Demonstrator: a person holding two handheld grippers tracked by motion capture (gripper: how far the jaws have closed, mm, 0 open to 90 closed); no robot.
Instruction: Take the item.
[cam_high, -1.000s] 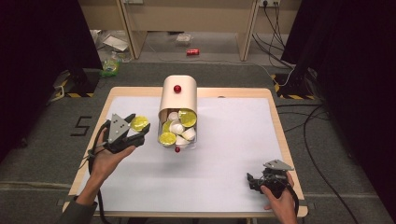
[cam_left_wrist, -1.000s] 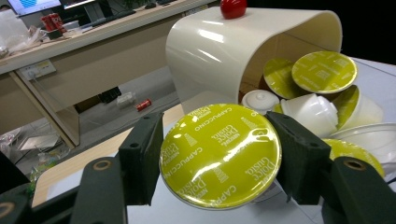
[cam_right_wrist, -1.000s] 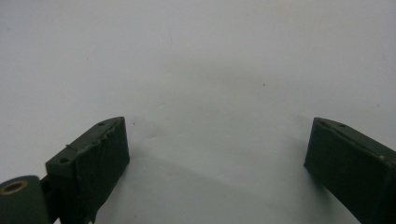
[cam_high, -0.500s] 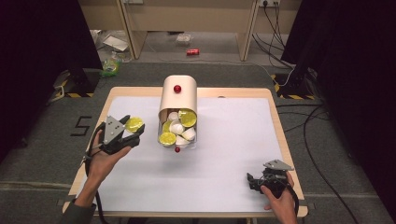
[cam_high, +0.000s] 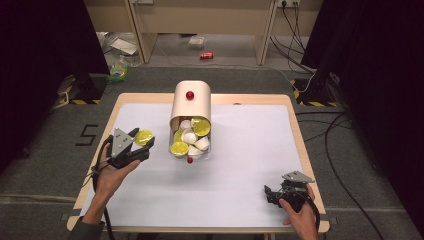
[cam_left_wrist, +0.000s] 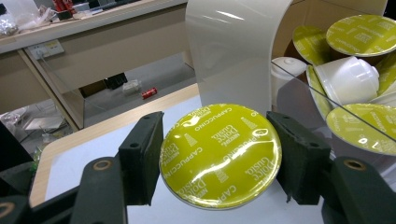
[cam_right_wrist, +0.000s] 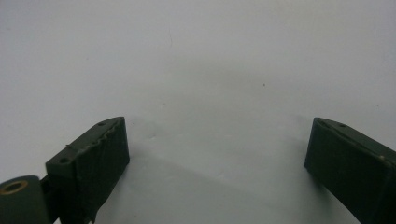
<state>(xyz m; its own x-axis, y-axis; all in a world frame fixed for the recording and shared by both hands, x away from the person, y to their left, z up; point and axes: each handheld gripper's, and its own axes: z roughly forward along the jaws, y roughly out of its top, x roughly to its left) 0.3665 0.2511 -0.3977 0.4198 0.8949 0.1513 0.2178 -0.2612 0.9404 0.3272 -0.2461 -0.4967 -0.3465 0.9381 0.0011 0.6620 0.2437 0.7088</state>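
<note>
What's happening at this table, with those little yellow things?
A person holds a claw in each hand. The left claw grips a yellow-lidded coffee capsule, held beside a beige dispenser whose clear tray holds more capsules. The right claw rests open near the table's front corner, empty.

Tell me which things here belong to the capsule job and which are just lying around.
In the job:
- yellow-lidded capsule held in the left claw
- capsule dispenser with its remaining capsules
- right claw, open, resting on the table

Lying about:
- red can on the floor
- floor cables
</note>
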